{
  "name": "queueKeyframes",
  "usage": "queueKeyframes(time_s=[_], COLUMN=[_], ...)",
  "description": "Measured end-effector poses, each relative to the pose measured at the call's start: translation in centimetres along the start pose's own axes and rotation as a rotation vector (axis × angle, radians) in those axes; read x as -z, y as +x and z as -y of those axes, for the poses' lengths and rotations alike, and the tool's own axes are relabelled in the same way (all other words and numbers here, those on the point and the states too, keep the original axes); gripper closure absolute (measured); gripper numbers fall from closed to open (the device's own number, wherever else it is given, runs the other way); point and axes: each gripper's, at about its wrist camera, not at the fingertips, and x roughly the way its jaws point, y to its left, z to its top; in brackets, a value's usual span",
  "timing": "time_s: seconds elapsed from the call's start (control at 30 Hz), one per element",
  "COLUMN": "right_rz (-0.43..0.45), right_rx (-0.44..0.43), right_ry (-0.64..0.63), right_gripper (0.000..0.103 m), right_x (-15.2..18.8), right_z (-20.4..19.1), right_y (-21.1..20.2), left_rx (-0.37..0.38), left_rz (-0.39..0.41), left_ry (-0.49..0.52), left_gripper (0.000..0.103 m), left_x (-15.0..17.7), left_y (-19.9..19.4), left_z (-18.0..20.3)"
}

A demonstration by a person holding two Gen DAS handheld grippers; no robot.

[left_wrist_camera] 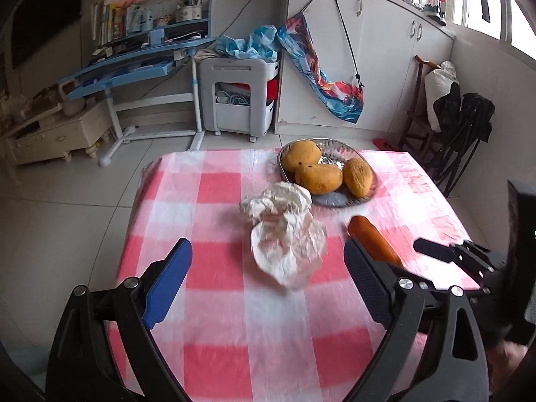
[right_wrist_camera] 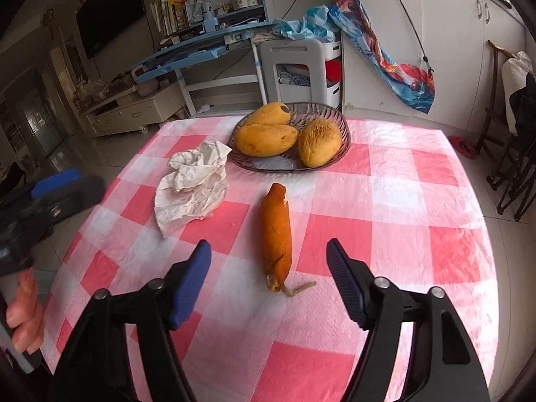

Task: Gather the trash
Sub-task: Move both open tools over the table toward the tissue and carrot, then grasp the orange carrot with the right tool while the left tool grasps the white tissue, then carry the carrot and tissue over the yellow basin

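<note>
Ahead of the left gripper [left_wrist_camera: 268, 264] — crumpled paper [left_wrist_camera: 284, 231], untouched.

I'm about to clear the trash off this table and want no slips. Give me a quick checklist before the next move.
1. Left gripper open: ok.
2. Crumpled paper lined up between its fingers: ok.
3. Right gripper open: ok.
4. Orange peel ahead of the right gripper, lying free: ok.
5. Bowl of mangoes apart from both pieces: ok.
6. Trash bin within reach: cannot tell, none in view.
</note>
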Motion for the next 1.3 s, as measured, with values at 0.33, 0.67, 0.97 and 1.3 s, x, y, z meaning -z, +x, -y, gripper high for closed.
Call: queueKeyframes(time_s=[0.33, 0.67, 0.97, 1.3], right_rz=[-0.078, -0.006, -0.207, -0.008], right_rx=[-0.05, -0.211, -0.283, -0.101], right_ry=[-0.079, -0.084, -0.21, -0.063], right_gripper=[0.084, 0.086, 0.086, 0.037], right_x=[0.0, 4.2, 20.3, 21.0], right_z=[-0.4, -6.2, -12.9, -9.9], right_y=[1.6, -8.4, -15.5, -19.7], left_rx=[0.031, 0.083, 0.105, 0.151], left_rz=[-0.115, -0.043, -0.104, -0.232], left_ry=[0.032, -0.151, -0.27, -0.182], left_gripper=[0.074, 0.077, 0.077, 0.074], left_x=[-2.0, 6.9, 20.7, 27.9], left_y=[9.1, -8.7, -18.9, -20.5], left_z=[0.6, -5.8, -5.5, 0.0])
